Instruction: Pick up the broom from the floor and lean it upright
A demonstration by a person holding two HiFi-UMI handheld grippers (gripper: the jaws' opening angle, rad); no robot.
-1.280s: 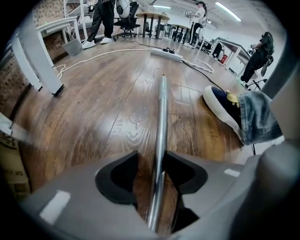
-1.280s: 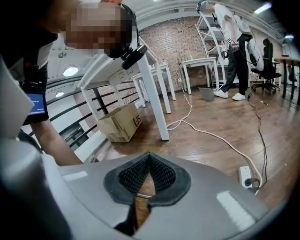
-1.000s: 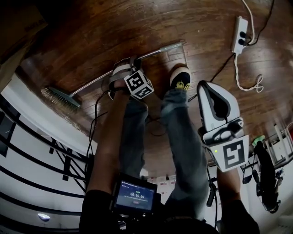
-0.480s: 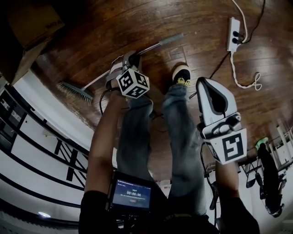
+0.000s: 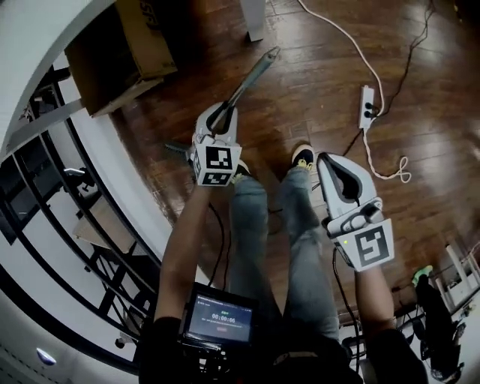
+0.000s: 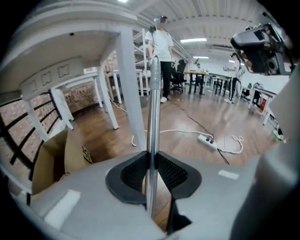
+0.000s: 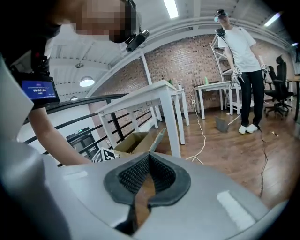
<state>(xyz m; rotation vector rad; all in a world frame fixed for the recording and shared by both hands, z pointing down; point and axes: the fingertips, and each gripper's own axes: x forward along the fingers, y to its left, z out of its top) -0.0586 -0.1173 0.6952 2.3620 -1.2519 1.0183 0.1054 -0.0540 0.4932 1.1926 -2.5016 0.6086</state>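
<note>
The broom's metal handle [image 5: 251, 76] slants up and away from my left gripper [image 5: 218, 115], whose jaws are shut on it partway along. In the left gripper view the silver handle [image 6: 153, 108] rises steeply between the black pads [image 6: 174, 171], which press on both its sides. The gripper hides most of the broom head; a dark sliver [image 5: 175, 148] shows at its left. My right gripper [image 5: 329, 159] hangs beside the person's right leg, shut with nothing in it. In the right gripper view its jaws [image 7: 149, 157] meet, and the handle's end [image 7: 158, 138] shows beyond.
A cardboard box [image 5: 124, 52] sits against the black railing [image 5: 67, 187] at left. A white table leg [image 5: 253, 19] stands ahead. A power strip [image 5: 367, 106] and white cable [image 5: 337, 37] lie on the wood floor at right. Another person [image 6: 161, 47] stands far off.
Both grippers have risen as the person straightened up. The left one has lifted the broom handle from lying flat on the floor to a steep upward slant. The right has stayed shut.
</note>
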